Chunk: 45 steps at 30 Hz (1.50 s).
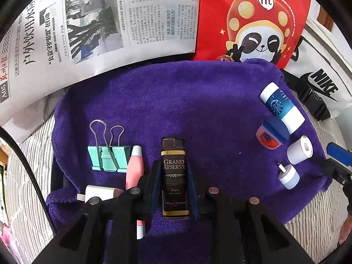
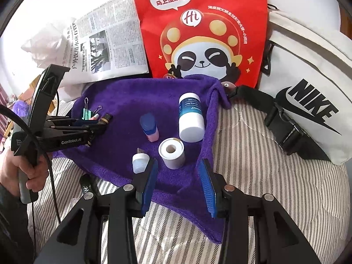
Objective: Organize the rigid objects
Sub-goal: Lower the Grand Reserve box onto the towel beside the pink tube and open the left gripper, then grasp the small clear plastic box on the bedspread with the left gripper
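Left gripper [image 1: 175,189] clamped on dark bottle [image 1: 175,176] at purple towel's [image 1: 176,101] near edge, beside pink tube [image 1: 134,171], right gripper [image 2: 179,184] part-open, holding nothing, white cylinder [image 2: 172,153] just ahead.

On the purple towel [image 1: 176,101] I count nine small things. One dark rectangular bottle labelled Grand Reserve [image 1: 175,176]. One mint-green binder clip [image 1: 107,156] with two wire handles. One pink pen-shaped tube [image 1: 134,171]. One white plug-like adapter [image 1: 101,192]. One blue-and-white cylindrical bottle [image 1: 281,107]. One small jar with a blue cap [image 1: 271,135]. One white roll with a hole through its middle [image 1: 299,150]. One little white cap-shaped piece with a metal tab [image 1: 288,176].

Beyond the towel: one newspaper [image 1: 88,22], one red bag with a panda [image 1: 253,22], one white Nike bag [image 2: 308,99].

Two grippers: left gripper [image 1: 175,189], right gripper [image 2: 179,184].
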Each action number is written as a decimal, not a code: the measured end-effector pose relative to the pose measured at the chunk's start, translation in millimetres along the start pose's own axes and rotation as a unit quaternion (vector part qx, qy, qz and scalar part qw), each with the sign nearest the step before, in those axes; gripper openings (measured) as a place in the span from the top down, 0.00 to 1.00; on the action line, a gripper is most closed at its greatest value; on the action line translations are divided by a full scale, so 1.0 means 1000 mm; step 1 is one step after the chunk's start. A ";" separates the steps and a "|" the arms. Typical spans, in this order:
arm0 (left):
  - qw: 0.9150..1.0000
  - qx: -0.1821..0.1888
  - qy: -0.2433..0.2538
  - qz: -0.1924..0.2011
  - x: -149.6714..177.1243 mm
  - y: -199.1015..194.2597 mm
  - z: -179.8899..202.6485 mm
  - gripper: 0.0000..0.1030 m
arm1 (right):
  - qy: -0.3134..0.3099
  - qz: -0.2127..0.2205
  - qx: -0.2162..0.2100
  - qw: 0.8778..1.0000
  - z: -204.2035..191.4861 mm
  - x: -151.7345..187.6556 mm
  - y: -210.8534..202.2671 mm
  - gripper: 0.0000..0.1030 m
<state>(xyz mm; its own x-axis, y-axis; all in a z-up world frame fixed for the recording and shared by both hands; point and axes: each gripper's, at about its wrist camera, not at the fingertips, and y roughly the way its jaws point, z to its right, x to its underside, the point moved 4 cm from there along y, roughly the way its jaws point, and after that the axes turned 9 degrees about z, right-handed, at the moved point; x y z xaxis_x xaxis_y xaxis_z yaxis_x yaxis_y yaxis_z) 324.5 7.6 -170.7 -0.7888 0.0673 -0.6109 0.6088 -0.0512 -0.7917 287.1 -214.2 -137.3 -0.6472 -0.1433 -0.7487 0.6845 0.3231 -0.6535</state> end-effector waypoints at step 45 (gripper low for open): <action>0.985 0.089 0.137 0.057 0.109 -0.088 0.066 0.83 | 0.065 0.007 -0.029 0.997 0.032 0.000 -0.007 0.61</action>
<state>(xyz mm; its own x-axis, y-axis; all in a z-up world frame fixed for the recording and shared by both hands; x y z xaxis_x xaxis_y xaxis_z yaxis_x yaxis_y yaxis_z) 179.2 -46.4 -168.1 -0.6487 0.3161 -0.6923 0.6485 -0.2464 -0.7202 293.0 -246.1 -135.8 -0.6786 -0.0180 -0.7343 0.6749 0.3791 -0.6331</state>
